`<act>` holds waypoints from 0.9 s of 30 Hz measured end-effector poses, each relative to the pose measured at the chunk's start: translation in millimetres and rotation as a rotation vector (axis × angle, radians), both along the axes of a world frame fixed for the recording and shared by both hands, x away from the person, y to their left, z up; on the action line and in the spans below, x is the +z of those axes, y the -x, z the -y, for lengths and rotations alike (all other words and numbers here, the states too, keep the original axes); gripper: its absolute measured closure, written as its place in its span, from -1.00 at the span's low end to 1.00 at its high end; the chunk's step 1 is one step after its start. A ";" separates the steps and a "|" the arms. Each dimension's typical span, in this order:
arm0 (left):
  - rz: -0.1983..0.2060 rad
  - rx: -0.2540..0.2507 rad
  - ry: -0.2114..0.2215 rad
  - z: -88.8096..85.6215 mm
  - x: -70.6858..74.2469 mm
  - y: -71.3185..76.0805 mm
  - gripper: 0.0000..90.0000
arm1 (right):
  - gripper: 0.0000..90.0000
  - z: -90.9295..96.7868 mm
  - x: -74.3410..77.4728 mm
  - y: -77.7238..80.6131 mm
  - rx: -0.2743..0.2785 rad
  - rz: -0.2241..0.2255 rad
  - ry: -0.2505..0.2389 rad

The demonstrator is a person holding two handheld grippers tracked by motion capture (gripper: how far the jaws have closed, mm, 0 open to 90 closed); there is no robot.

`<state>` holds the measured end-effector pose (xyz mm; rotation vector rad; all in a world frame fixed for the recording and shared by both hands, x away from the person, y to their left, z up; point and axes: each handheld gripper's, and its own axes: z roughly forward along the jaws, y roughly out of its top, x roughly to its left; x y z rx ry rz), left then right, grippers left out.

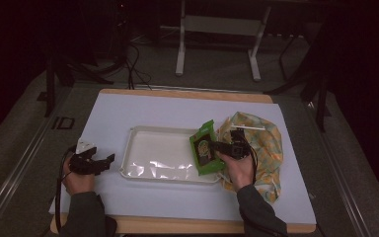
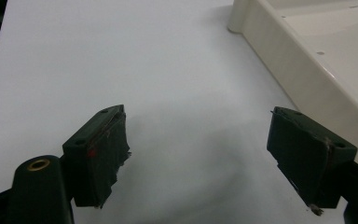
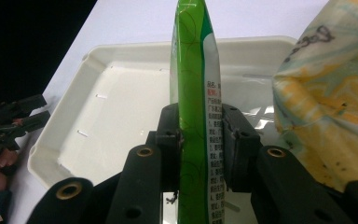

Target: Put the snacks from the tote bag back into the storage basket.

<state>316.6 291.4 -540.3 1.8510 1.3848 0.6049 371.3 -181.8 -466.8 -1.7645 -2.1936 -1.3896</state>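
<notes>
Green packet (image 3: 195,93) clamped in my right gripper (image 3: 200,135) over cream tray (image 1: 143,143), patterned cloth bag (image 1: 256,143) beside, my left gripper (image 2: 198,154) spread wide, holding nothing.

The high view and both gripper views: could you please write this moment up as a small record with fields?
surface: white table
tray: cream, mid-table, nothing lying in it
packet: green, held on edge over the tray's right end
bag: yellow patterned cloth, right of the tray, touching it
right gripper: shut on the packet, jaws on both faces
left gripper: open, holding nothing, over the table left of the tray
left hand: by the table's near left edge
</notes>
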 end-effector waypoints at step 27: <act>0.000 0.000 -0.003 0.2 0.2 0.2 -0.54 | 0.34 9.4 -5.7 30.7 0.030 0.016 0.065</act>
